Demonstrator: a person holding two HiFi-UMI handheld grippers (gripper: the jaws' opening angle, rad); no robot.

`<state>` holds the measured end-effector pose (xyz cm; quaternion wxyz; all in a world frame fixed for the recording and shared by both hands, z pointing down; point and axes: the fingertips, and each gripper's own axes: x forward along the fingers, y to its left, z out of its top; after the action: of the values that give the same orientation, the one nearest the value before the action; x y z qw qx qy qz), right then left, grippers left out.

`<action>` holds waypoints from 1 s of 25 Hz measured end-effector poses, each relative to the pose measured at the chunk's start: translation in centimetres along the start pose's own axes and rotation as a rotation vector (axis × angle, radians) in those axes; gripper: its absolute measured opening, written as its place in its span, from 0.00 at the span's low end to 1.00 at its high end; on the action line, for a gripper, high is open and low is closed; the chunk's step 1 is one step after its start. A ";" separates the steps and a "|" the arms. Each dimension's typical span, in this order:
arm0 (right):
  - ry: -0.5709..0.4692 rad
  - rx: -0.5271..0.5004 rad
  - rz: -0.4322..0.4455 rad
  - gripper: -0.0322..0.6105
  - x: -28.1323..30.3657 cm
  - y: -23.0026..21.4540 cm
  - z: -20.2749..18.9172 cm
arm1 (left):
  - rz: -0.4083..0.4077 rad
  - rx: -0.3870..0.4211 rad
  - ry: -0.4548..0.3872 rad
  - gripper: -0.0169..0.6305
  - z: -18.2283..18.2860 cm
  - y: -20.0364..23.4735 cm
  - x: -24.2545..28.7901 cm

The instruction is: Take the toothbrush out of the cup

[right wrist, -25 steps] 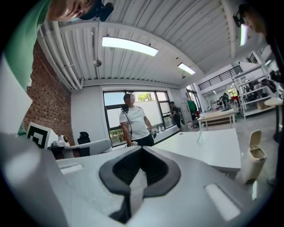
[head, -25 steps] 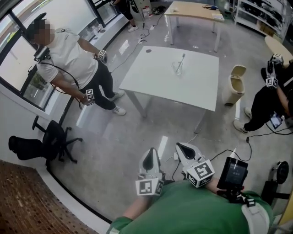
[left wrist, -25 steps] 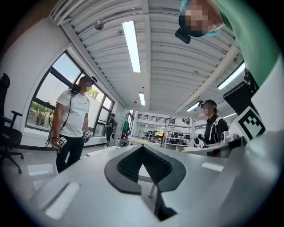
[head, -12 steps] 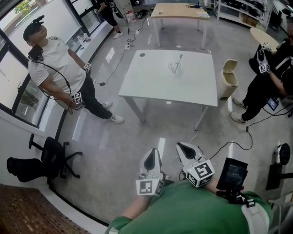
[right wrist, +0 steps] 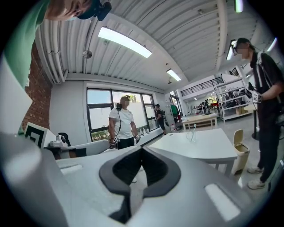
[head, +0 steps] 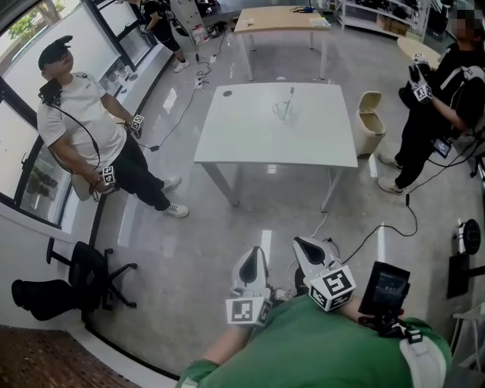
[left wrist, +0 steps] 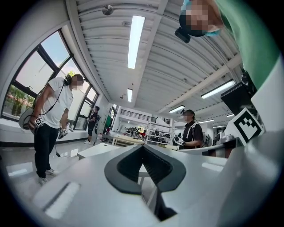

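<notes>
A clear cup [head: 283, 111] with a toothbrush [head: 289, 97] standing in it sits toward the far side of a white table [head: 250, 140], well ahead of me. Both grippers are held close to my chest, far from the table. My left gripper [head: 254, 251] and right gripper [head: 298, 243] each have their jaws closed tip to tip with nothing between them. In the right gripper view the cup [right wrist: 193, 133] shows small on the table [right wrist: 195, 146], past the shut right gripper [right wrist: 142, 149]. The left gripper view shows its shut left gripper [left wrist: 143, 146] and a table edge [left wrist: 93, 150]; no cup is visible.
A person in white [head: 76, 125] stands left of the table, a person in black [head: 436, 98] at its right. A beige bin [head: 369, 121] stands by the table's right side. Cables run across the floor. An office chair [head: 79, 276] is at the left, a wooden table [head: 280, 19] behind.
My head view has shifted, so the table sits slightly nearer the middle. The person in black at the right now stands upright. Both grippers stay in place, shut.
</notes>
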<state>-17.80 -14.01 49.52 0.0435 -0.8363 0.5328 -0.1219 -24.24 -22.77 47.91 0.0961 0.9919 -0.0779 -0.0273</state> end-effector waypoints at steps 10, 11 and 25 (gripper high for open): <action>0.008 0.030 -0.008 0.05 1.5 -1.0 0.1 | -0.002 -0.007 0.020 0.04 0.1 0.5 1.5; 0.009 0.030 -0.009 0.05 1.9 -1.2 0.1 | -0.003 -0.007 0.023 0.04 0.1 0.7 1.8; -0.004 0.050 -0.055 0.05 9.4 -6.9 2.6 | -0.068 0.001 0.054 0.04 -0.1 3.9 11.6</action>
<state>-7.28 -19.64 49.92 0.0621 -0.8496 0.5061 -0.1349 -13.34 -28.37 48.31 0.0969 0.9944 -0.0414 -0.0037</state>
